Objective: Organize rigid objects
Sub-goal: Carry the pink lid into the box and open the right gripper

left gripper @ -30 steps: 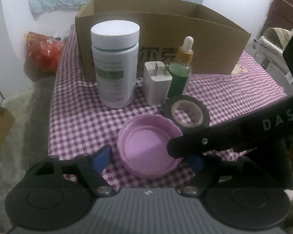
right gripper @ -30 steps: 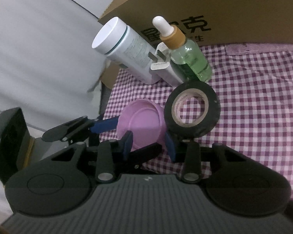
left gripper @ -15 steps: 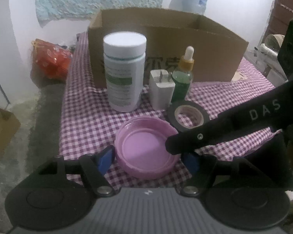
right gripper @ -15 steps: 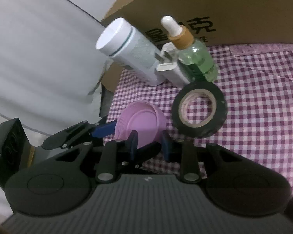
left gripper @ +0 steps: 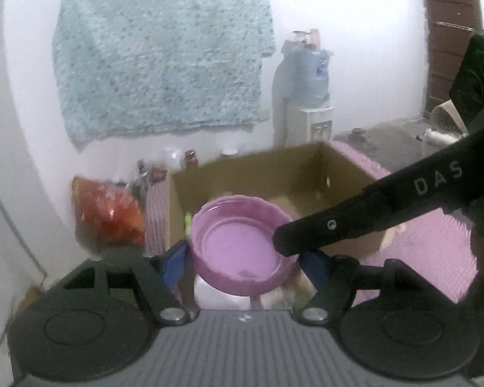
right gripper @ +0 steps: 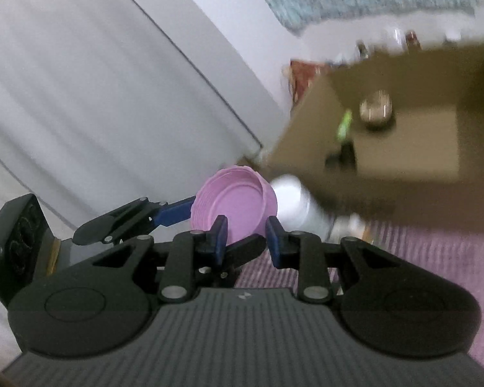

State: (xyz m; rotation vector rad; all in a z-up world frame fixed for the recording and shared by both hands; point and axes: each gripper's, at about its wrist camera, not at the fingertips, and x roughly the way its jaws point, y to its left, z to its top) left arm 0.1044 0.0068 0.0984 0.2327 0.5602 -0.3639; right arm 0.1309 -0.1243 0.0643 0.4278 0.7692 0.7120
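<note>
The pink lid (left gripper: pixel 242 251), on the cloth a second ago, is now in the air in front of the box (left gripper: pixel 306 167). The left gripper (left gripper: pixel 242 258) clamps its sides; the right gripper (right gripper: pixel 247 235), narrowed, pinches its rim. It likely goes into the box next.

We see a pale pink round plastic lid (left gripper: pixel 238 251) between blue-padded black tongs (left gripper: pixel 242 259), a plain brown cardboard box (left gripper: pixel 267 174), a purple-and-white checked cloth (left gripper: pixel 435 254) on the counter — and a mottled light-blue towel (left gripper: pixel 161 58) on the white wall.
</note>
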